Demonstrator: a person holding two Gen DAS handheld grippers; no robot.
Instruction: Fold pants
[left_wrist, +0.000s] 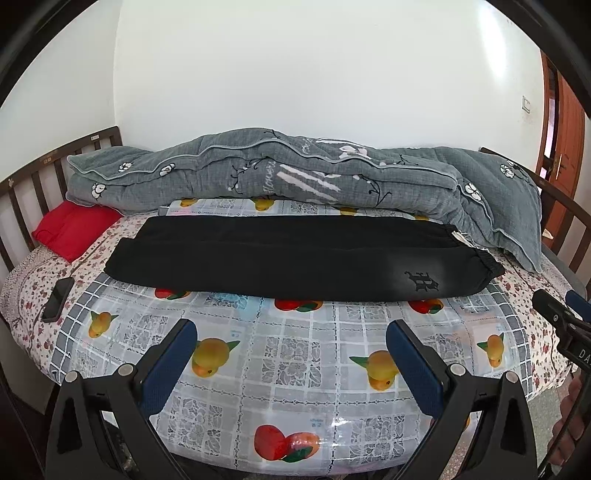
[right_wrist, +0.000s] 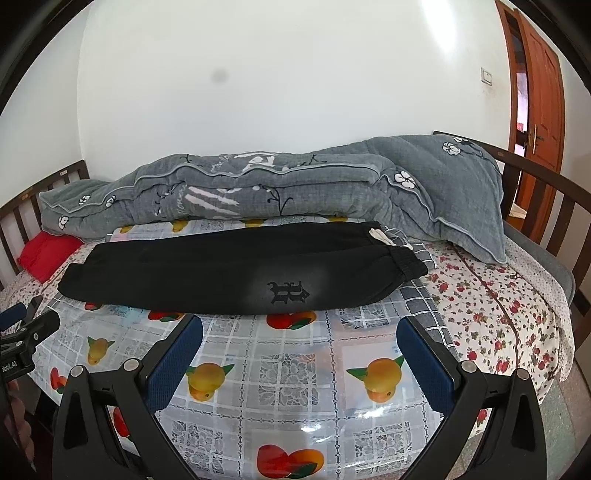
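1. The black pants (left_wrist: 280, 258) lie across the bed (right_wrist: 491, 314), on a plastic sheet with a fruit print (left_wrist: 295, 369). They are folded lengthwise, one leg on top of the other, and they run from left to right.
2. The elastic waistband (right_wrist: 404, 260) is at the right end, and an embroidered emblem (right_wrist: 288, 291) shows on the upper layer near that end. The leg ends point to the left, toward a red cushion (left_wrist: 72, 230).
3. Behind the pants, a grey quilt with white flowers (left_wrist: 295, 173) lies along the wall. Its right part comes very near the waistband; the views do not settle whether it touches it.
4. A dark phone (left_wrist: 57, 299) lies on the flowered bed sheet, to the left of the plastic sheet and apart from the pants.
5. The left gripper (left_wrist: 291, 354) hovers over the plastic sheet in front of the pants. Its blue-padded fingers (left_wrist: 170, 365) stand wide apart and hold nothing.
6. The right gripper (right_wrist: 301, 354) hovers in the same way, in front of the emblem. Its fingers (right_wrist: 426, 362) are also spread wide and hold nothing.
7. Neither gripper touches the pants.
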